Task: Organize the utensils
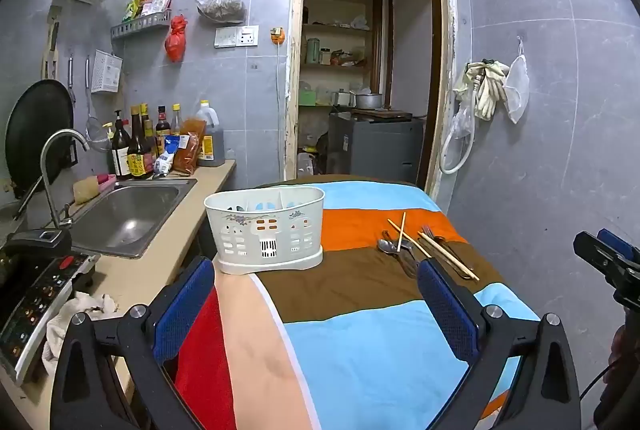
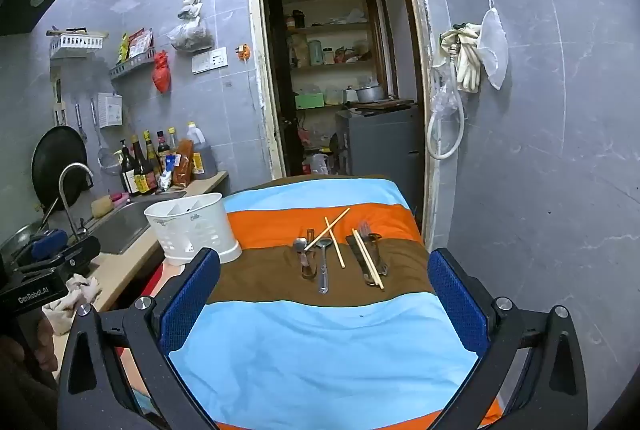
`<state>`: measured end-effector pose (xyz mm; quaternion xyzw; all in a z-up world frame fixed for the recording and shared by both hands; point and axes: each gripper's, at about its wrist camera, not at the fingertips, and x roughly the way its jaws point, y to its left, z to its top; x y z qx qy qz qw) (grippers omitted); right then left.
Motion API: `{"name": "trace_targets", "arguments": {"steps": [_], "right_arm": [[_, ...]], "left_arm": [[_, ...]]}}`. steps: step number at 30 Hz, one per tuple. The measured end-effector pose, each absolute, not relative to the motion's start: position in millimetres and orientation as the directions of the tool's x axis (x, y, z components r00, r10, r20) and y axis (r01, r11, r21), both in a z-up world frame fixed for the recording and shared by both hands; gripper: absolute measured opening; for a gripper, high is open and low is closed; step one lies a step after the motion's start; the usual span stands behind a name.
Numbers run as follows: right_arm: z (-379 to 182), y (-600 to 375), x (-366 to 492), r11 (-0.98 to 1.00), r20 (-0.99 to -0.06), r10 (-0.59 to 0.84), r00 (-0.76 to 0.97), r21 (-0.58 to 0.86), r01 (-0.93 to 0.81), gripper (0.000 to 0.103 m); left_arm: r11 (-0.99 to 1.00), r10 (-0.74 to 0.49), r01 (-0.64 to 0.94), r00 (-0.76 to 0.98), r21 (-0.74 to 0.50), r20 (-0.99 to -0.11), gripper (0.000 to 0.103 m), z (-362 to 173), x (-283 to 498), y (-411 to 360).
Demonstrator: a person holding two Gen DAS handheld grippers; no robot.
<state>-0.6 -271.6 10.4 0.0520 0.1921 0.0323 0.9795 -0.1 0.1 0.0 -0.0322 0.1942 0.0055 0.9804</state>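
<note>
**Utensils lie ahead of the right claw, handles pointing back at it**

The right gripper [image 2: 324, 306] stands wide, its blue mesh-textured pads [image 2: 456, 302] spread far apart with nothing between them, hanging over the light-blue band of the striped cloth [image 2: 320, 350]. The left gripper [image 1: 316, 306] is spread just as wide and is empty too.

Taking the white caddy [image 2: 196, 230] as landmark: the utensils lie well to its right, on the brown band of the cloth, straight ahead of the right claw and lower than it. The left claw faces the caddy instead, with the utensils off toward its right finger, so the right hand looks the better placed for a first pick.

Nearest the caddy is a short metal spoon [image 2: 302, 258]; next right is a longer metal spoon [image 2: 324, 266], its handle running toward the claw. Two pale wooden chopsticks [image 2: 334, 236] cross over the spoon bowls, one slanting away to the right. Furthest from the caddy sits a cluster: a metal fork [image 2: 366, 230], dark flatware beneath it, and another pair of chopsticks [image 2: 368, 258] lying lengthwise on top.

Most long axes run toward the claw, so a grip across a handle seems to need little wrist turn.

The caddy is perforated plastic, oval, with inner dividers. The metal is smooth and thin, the cloth soft and wrinkled; low-lying handles may press into it.
</note>
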Motion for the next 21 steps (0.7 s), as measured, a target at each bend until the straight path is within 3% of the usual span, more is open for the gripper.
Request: {"name": "trace_targets", "arguments": {"steps": [21], "right_arm": [[5.8,-252.3,-4.7,0.991,-0.383,0.106,0.917,0.113,-0.068,0.102]], "left_arm": [[0.999,-0.001,-0.013,0.923,-0.034,-0.384,0.102,2.6,-2.3,-3.0]]}}
